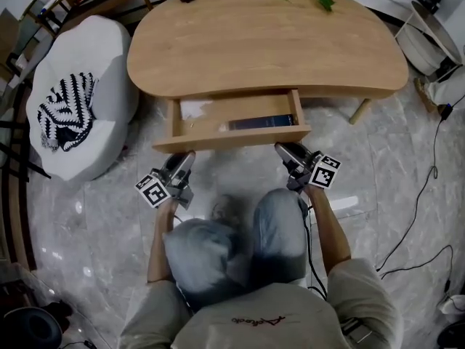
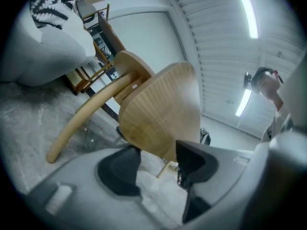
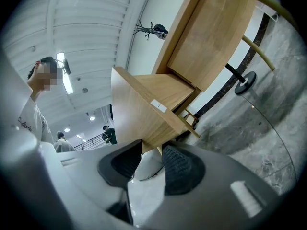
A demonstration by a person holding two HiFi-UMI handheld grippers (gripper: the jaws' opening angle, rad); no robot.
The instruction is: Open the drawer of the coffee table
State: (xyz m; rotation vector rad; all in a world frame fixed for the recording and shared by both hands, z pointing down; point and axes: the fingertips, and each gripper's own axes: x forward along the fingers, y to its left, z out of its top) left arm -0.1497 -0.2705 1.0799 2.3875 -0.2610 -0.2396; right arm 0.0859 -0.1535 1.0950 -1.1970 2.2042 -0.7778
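Light wooden drawer (image 1: 232, 138) of the oval wooden coffee table (image 1: 269, 42) sits pulled out at frame centre, so the opening looks done. Your left gripper (image 1: 185, 158) is wide apart and your right gripper (image 1: 285, 151) narrower. Both are empty, just below the drawer front. Next: back both clear.

I'm in a living-room setting: low wooden coffee table (image 1: 269, 42), soft grey armchair (image 1: 98, 57) with striped throw (image 1: 67, 111), marble floor (image 1: 392, 195).
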